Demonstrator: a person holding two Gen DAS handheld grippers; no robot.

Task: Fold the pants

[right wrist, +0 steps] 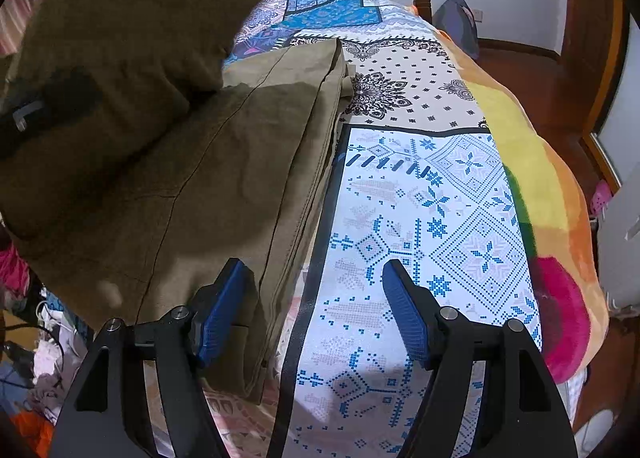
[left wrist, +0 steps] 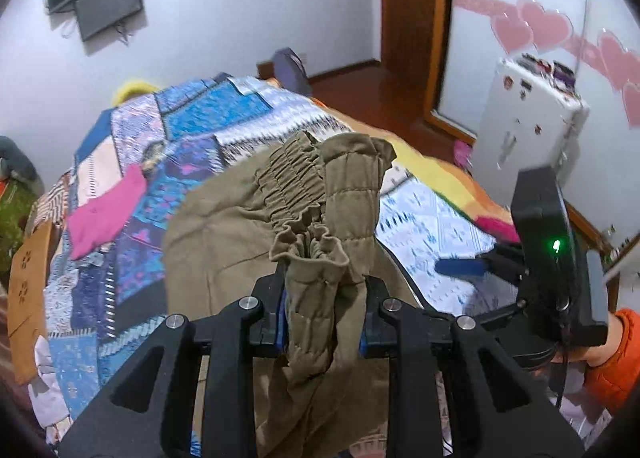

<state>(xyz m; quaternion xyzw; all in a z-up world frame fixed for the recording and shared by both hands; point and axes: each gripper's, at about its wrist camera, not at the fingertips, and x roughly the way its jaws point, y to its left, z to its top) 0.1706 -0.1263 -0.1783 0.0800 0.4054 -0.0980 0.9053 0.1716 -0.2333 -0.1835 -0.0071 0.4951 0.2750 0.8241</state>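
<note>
While clamped on the pants (left wrist: 320, 242) at the bunched waistband, left tongs (left wrist: 322, 310); right tongs (right wrist: 316, 310) apart and empty over the bed (right wrist: 440, 197).

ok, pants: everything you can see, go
Olive-khaki pants, woven, cotton-like, with a gathered elastic waistband and stitched seams. The waist end is bunched and lifted, clamped in the left hand-held gripper. The rest lies flat on the patterned bedspread. The right hand-held gripper is open beside the pants' edge.
</note>
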